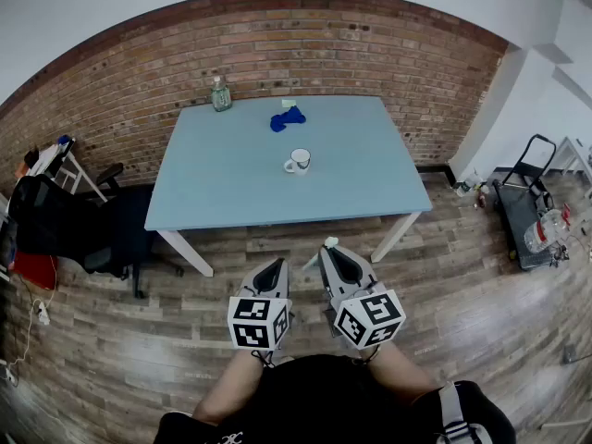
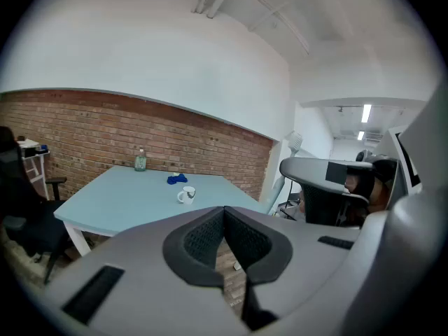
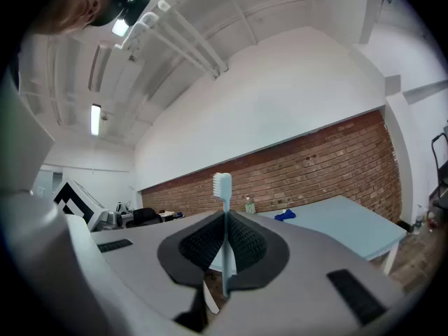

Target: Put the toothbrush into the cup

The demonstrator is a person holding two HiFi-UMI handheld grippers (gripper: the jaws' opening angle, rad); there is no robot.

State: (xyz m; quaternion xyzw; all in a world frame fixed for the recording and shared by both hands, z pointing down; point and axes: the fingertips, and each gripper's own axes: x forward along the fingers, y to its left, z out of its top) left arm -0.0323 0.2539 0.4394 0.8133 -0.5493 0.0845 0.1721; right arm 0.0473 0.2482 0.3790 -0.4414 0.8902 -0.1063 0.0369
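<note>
A white cup (image 1: 298,161) with a handle stands near the middle of the light blue table (image 1: 213,202); the left gripper view shows the cup (image 2: 186,195) far ahead. My right gripper (image 1: 331,251) is shut on a pale toothbrush (image 3: 224,215), which stands upright between the pads with its bristle head (image 3: 222,184) on top. In the head view the toothbrush (image 1: 329,242) shows only as a small white tip at the jaw ends. My left gripper (image 1: 275,265) is shut and holds nothing. Both grippers hang in front of the table, over the floor.
A blue cloth (image 1: 288,118) and a clear bottle (image 1: 220,94) sit at the table's far edge by the brick wall (image 1: 370,54). A black office chair (image 1: 65,229) stands left of the table. A black cart (image 1: 523,220) is at the right.
</note>
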